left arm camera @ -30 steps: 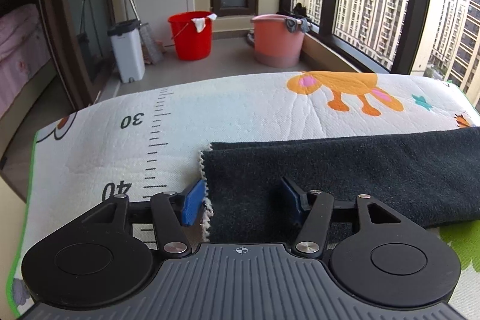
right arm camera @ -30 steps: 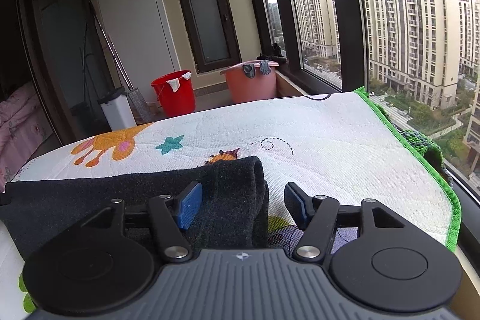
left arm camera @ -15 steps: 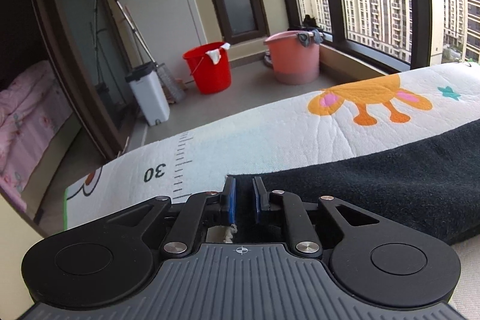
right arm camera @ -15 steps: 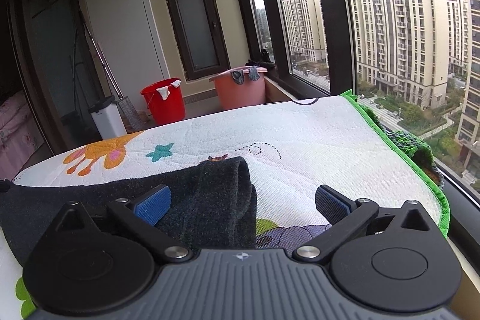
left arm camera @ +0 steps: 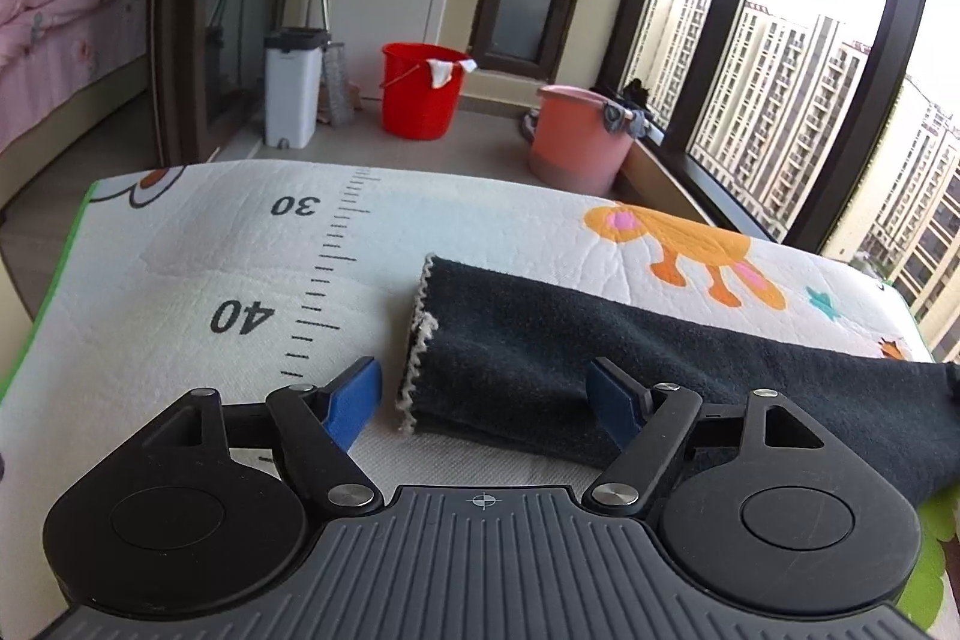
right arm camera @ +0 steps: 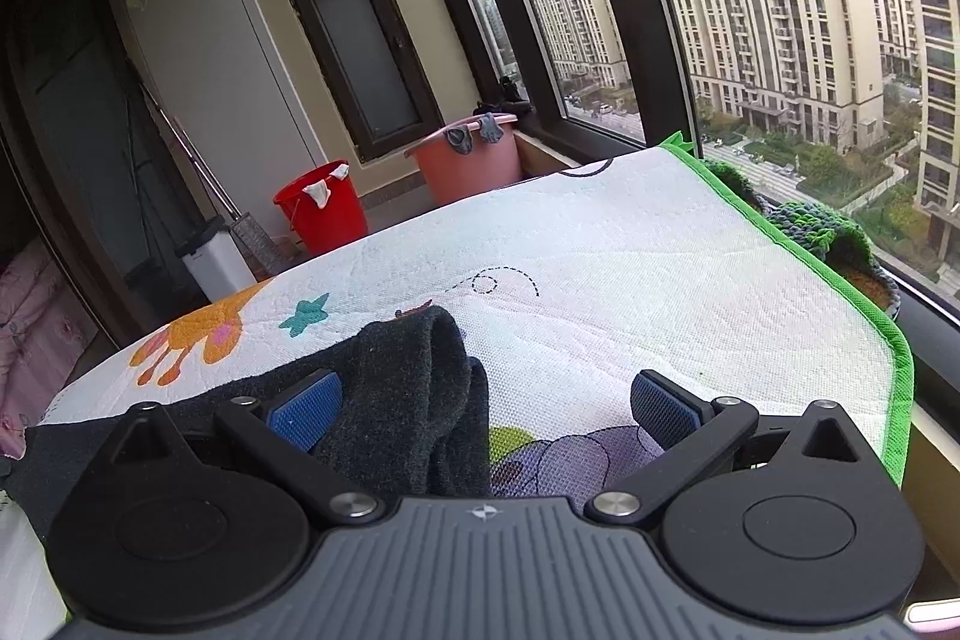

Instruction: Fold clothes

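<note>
A dark charcoal knit garment lies folded into a long strip across a white cartoon play mat. Its left end has a white stitched edge. My left gripper straddles that end; its jaws are opening and the blue pads do not press the cloth. In the right wrist view the garment's right end bunches up on the mat. My right gripper stands wide open around that end, without gripping it.
Beyond the mat stand a red bucket, a pink bucket and a white bin. A pink bed is at far left. Tall windows line the right, and the mat's green-trimmed edge runs beside a knitted item.
The left gripper closed on the garment's left end, carried it, then opened and let it go on the mat. The right gripper widened to fully open and stayed in place.
</note>
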